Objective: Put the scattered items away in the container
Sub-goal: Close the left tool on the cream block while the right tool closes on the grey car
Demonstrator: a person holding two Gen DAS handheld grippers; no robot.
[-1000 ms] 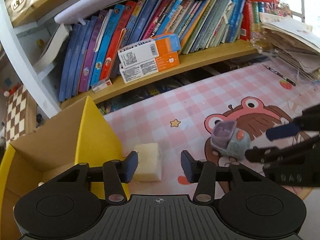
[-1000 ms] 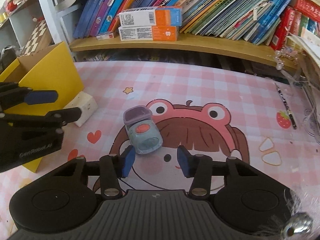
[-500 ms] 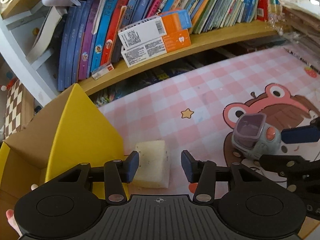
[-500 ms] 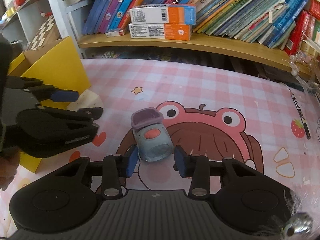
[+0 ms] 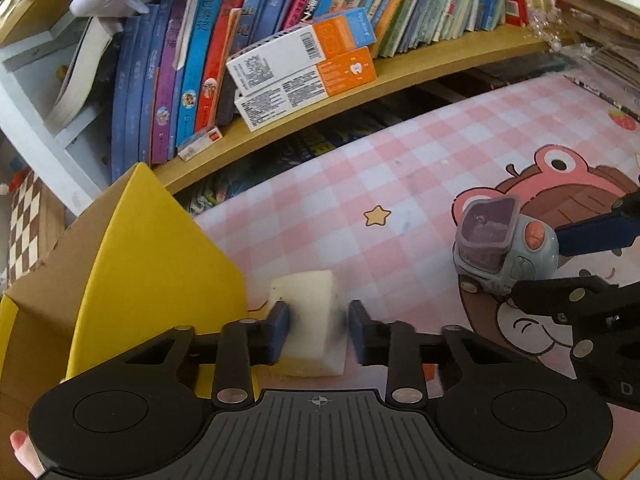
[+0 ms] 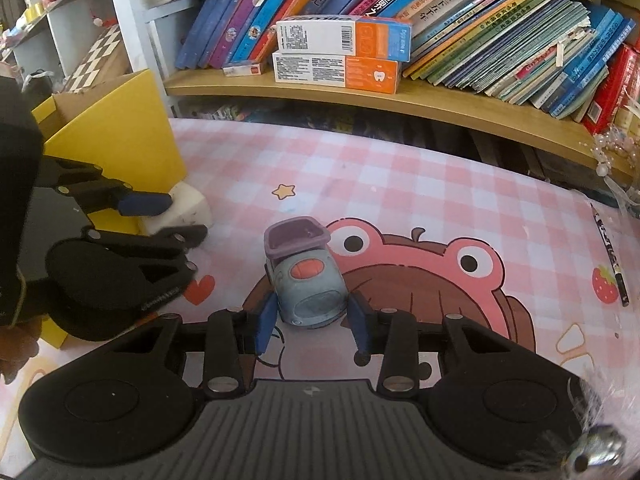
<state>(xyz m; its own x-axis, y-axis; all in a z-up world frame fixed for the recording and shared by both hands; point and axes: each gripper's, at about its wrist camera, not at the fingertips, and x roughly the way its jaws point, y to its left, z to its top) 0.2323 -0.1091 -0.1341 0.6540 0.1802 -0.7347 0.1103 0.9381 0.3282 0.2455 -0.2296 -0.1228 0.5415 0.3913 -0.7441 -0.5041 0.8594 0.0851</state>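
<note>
At the left edge of the left wrist view we see the yellow cardboard box [image 5: 160,256], open at the top, standing on the pink checked mat [image 5: 360,184] that covers the tabletop. Just right of the box, low in the frame's centre, our left gripper [image 5: 316,330] has its jaws spread around the white sponge block [image 5: 310,320]: the left pad seems to touch the block's side, the right pad stands a little apart, so the block is bracketed, not clamped, and it rests on the mat beside the box wall. Farther right, at mid-height, the small grey-blue toy truck [image 5: 504,252] with its purple bucket sits on the cartoon frog print, with the right gripper's fingers on either side of it. In the right wrist view the same box [image 6: 120,140] fills the upper left, the left gripper [image 6: 168,216] reaches across the sponge block [image 6: 188,204] below it, and in the centre our right gripper [image 6: 310,322] is part open around the rear of the toy truck [image 6: 306,280], both pads close to its flanks; we cannot tell whether they touch. Along the top runs a wooden shelf [image 6: 400,100] of books, with two orange-and-white cartons [image 6: 340,52] stacked on it, and a pencil [image 6: 610,252] lies at the right edge.
</note>
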